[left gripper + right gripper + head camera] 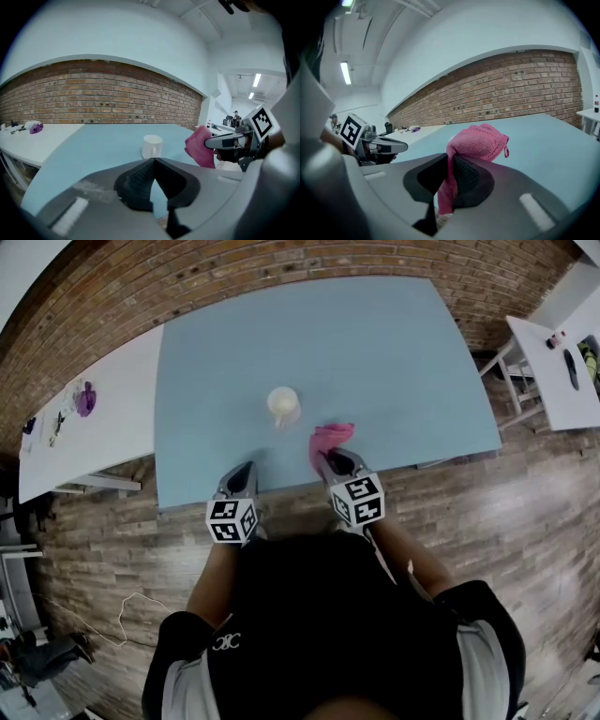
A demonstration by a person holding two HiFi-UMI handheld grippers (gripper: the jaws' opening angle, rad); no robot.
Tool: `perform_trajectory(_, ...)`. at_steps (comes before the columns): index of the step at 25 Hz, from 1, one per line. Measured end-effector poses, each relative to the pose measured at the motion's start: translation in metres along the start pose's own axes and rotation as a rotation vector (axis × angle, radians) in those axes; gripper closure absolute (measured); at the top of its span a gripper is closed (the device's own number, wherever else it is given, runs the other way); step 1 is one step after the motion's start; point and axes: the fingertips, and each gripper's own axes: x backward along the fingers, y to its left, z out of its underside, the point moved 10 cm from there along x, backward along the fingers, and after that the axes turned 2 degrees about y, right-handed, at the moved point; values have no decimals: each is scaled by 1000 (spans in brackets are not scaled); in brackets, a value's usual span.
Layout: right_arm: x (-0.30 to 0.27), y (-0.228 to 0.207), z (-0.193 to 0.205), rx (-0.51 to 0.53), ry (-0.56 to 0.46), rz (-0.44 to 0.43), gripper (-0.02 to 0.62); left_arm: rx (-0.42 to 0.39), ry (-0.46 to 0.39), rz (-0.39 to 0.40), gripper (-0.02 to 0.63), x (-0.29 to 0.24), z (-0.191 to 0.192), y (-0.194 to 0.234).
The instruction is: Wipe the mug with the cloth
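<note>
Here's the small, smooth white mug [283, 405], round and upright with one loop handle. It stands on the matte pale-blue counter [394, 343], about midway along and closer to the near edge than the far one. Its mouth faces up and the inside looks pale; I can't make out anything in it.

Just to its right, closer to the near edge, is the fuzzy pink terry cloth [330, 439]. It's bunched into a soft lump with a little hanging loop at one corner. The grey right claw [450, 161] is clenched on it: the ribbed black pads pinch a fold, the bulk puffs out past the tips and a strip hangs down between the jaws. Cloth and mug are close but apart. From the left gripper view the cloth [200, 147] hangs beside the mug [152, 146], off the counter surface as far as I can tell.

The grey left claw [153, 161] is clenched with nothing in it, its ribbed pads meeting at the tips and the mug straight ahead beyond them. It hovers over the near edge left of the mug, angled gently downward, and so is the right one. Both forearms reach forward from the person's black top [319, 615].
</note>
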Motion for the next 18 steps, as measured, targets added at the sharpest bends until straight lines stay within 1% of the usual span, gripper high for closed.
perform_trajectory(3, -11, 8, 0, -12, -8, 69, 555, -11, 15, 30, 600, -10, 0, 25)
perform_trajectory(5, -19, 23, 2, 2, -3, 101, 555, -36, 26, 46, 600, -12, -3, 42)
perform_trajectory(8, -33, 53, 6, 17, -3, 152, 554, -75, 11, 98, 600, -10, -11, 71)
perform_trajectory(11, -48, 85, 6, -26, -21, 221, 555, -85, -13, 142, 600, -7, -18, 109)
perform_trajectory(14, -60, 114, 7, -54, -36, 288, 555, -95, -33, 159, 600, -4, -20, 147)
perform_trajectory(16, -66, 128, 7, -72, -35, 341, 555, -93, -29, 179, 600, -4, -21, 167)
perform_trajectory(18, -69, 139, 6, -114, -36, 389, 555, -83, -21, 195, 600, -3, -22, 182)
